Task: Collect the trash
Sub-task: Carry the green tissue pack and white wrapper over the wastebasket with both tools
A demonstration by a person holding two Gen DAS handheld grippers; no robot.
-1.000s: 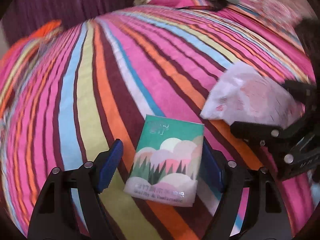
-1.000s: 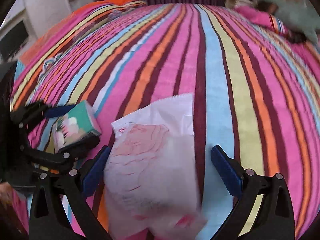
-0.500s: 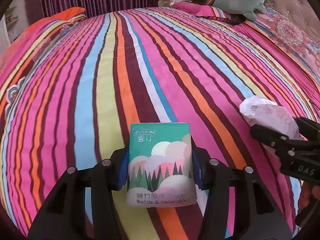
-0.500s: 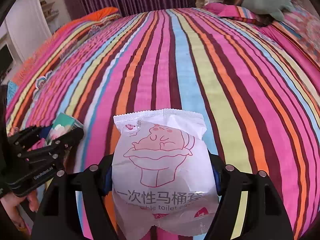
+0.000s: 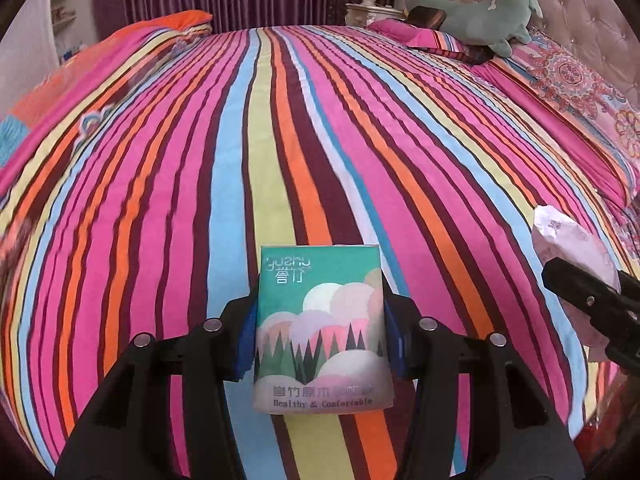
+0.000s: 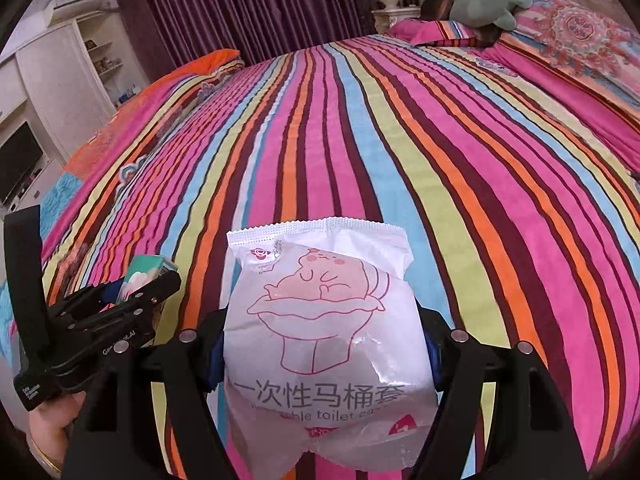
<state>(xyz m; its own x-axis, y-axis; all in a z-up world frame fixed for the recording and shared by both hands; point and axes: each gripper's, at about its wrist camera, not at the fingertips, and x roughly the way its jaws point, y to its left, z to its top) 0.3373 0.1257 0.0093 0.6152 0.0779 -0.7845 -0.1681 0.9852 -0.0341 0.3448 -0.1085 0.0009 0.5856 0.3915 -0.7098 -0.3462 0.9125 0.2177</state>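
Note:
My left gripper [image 5: 320, 340] is shut on a green tissue pack [image 5: 322, 328] printed with clouds and trees, held above the striped bed. My right gripper [image 6: 324, 344] is shut on a white plastic packet of disposable toilet seat covers [image 6: 324, 320] with a pink cartoon print, also held above the bed. The right gripper with its white packet [image 5: 576, 264] shows at the right edge of the left wrist view. The left gripper with the tissue pack [image 6: 146, 276] shows at the left of the right wrist view.
A bed with a multicoloured striped cover [image 5: 280, 140] fills both views. A green plush toy [image 5: 476, 12] lies on pillows by the tufted headboard [image 5: 580, 8] at the far right. Purple curtains [image 6: 248, 4] and white shelves [image 6: 72, 64] stand beyond the bed.
Both grippers closed on their items, the left on the tissue pack and the right on the white packet, and lifted them off the bed; the views rose and levelled.

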